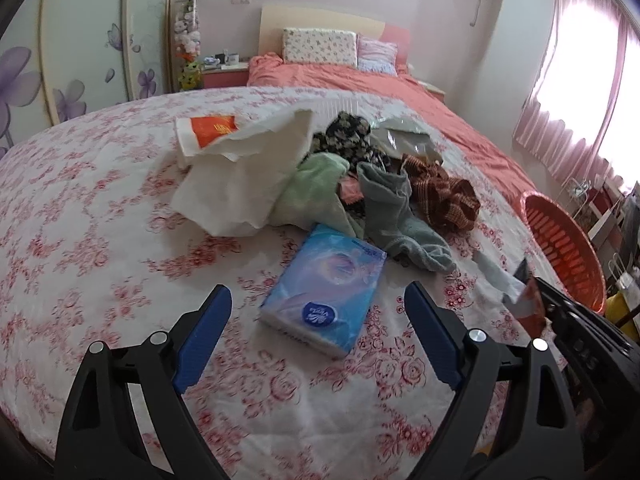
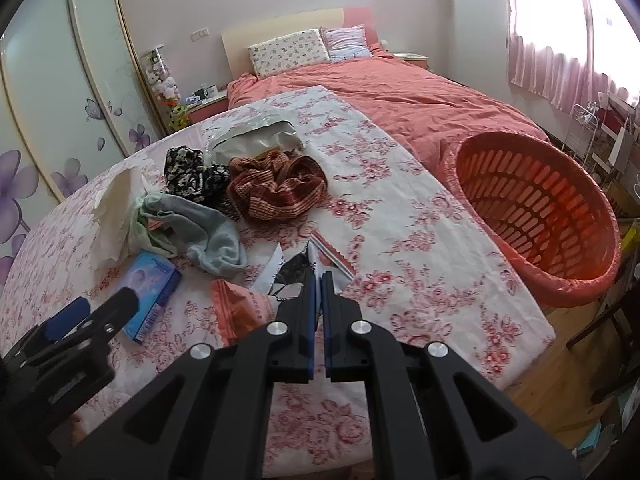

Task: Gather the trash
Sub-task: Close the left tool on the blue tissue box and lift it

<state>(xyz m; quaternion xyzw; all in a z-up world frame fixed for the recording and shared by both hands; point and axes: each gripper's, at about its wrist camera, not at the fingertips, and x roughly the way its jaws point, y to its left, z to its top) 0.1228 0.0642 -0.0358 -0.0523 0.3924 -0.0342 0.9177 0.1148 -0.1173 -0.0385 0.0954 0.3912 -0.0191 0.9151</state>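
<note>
Bedroom: flowered quilt (image 2: 400, 240) spread over the foot of a bed with coral bedding (image 2: 420, 112), two pillows at the headboard, wardrobe doors with purple flowers at 9 o'clock, pink curtains at 2 o'clock. Orange basket (image 2: 540, 220) at 3 o'clock in the right wrist view, off the quilt's edge, lined with thin red plastic. On the quilt, a heap of clothes (image 2: 276, 192) at 11 o'clock, white paper (image 1: 244, 176) beside it, blue tissue pack (image 1: 324, 292) nearer.

Left gripper (image 1: 320, 336) spread wide, holding nothing, tissue pack lying between and just beyond its fingertips. Right gripper (image 2: 318, 304) pinched together on a torn snack wrapper (image 2: 296, 276), red and white with dark print, just above the quilt at 12 o'clock, basket well apart at 2 o'clock.
</note>
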